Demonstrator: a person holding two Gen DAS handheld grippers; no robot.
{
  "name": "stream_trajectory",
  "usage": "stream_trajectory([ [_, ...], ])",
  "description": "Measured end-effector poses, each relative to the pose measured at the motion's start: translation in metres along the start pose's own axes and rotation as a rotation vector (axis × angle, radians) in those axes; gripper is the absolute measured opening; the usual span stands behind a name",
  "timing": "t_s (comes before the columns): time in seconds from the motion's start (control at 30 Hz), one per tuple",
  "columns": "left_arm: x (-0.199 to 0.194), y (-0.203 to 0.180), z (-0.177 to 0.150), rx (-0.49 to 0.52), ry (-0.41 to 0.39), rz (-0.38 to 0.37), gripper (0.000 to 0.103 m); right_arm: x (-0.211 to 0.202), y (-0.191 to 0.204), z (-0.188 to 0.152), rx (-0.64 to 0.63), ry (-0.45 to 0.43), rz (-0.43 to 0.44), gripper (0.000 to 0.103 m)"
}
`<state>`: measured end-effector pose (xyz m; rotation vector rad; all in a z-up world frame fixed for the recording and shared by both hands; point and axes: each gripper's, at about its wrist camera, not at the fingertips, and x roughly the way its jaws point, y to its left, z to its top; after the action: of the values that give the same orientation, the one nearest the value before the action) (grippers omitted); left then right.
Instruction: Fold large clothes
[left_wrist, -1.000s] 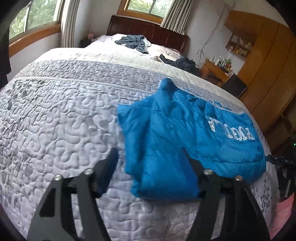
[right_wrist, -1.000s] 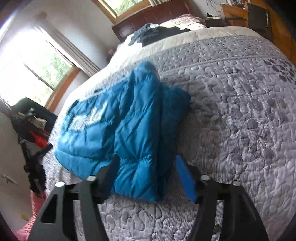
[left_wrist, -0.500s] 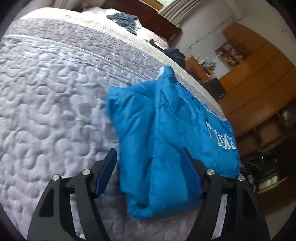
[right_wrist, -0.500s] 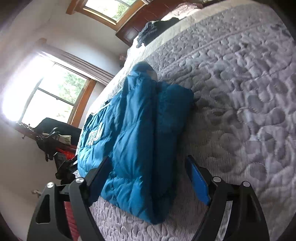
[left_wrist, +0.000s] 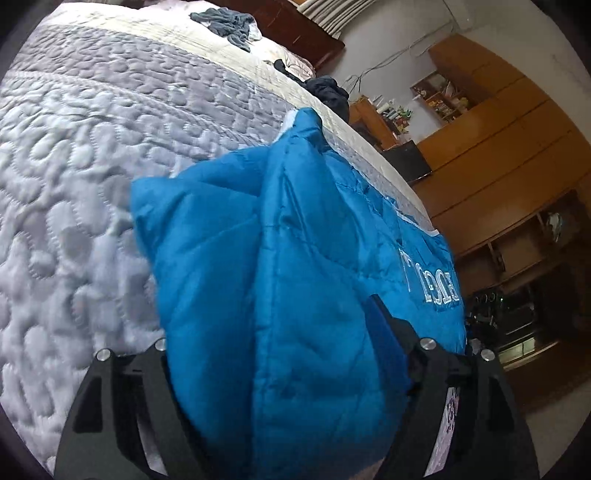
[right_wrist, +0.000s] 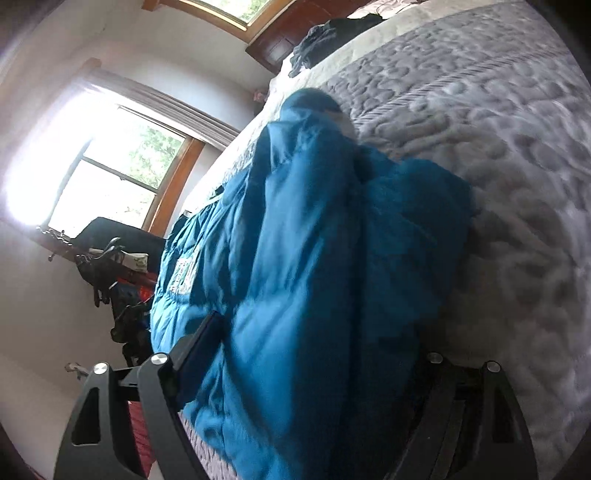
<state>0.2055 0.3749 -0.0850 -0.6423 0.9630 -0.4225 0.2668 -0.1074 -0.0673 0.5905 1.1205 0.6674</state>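
Left wrist view: the blue jacket fills the middle, bunched up on the grey quilt near the bed's edge.
Jacket: puffy, folded over on itself, with white lettering on the flat part toward the wooden cupboards.
Left gripper: fingers spread wide, one on each side of the near fold; the left one is partly hidden under the fabric, the right finger lies against it. No pinch on the cloth shows.
Right wrist view: the same jacket from the other end, blurred, with a bright window behind.
Right gripper: fingers also wide apart, straddling the thick bundle; the left finger presses the jacket's side, the right one is hidden in shadow beneath it.
Far end of the bed: a grey heap of clothes and a dark heap by the headboard.
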Motion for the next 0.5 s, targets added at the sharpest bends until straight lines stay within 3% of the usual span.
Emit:
stream_trajectory([
  [0.07, 0.003, -0.002, 0.002, -0.006, -0.003, 0.022, 0.071, 0.003, 0.004, 0.001, -0.005, -0.003, -0.006, 0.077],
  [0.23, 0.000, -0.008, -0.003, -0.011, -0.038, 0.041, 0.045, -0.002, 0.005, -0.006, 0.008, -0.025, 0.019, 0.047],
  [0.4, -0.012, -0.016, -0.007, 0.006, -0.075, 0.036, 0.026, -0.011, 0.022, -0.008, 0.007, -0.053, 0.031, 0.034],
  [0.5, -0.021, -0.021, -0.011, 0.009, -0.079, 0.012, 0.023, -0.024, 0.038, -0.011, -0.003, -0.072, 0.055, 0.031],
])
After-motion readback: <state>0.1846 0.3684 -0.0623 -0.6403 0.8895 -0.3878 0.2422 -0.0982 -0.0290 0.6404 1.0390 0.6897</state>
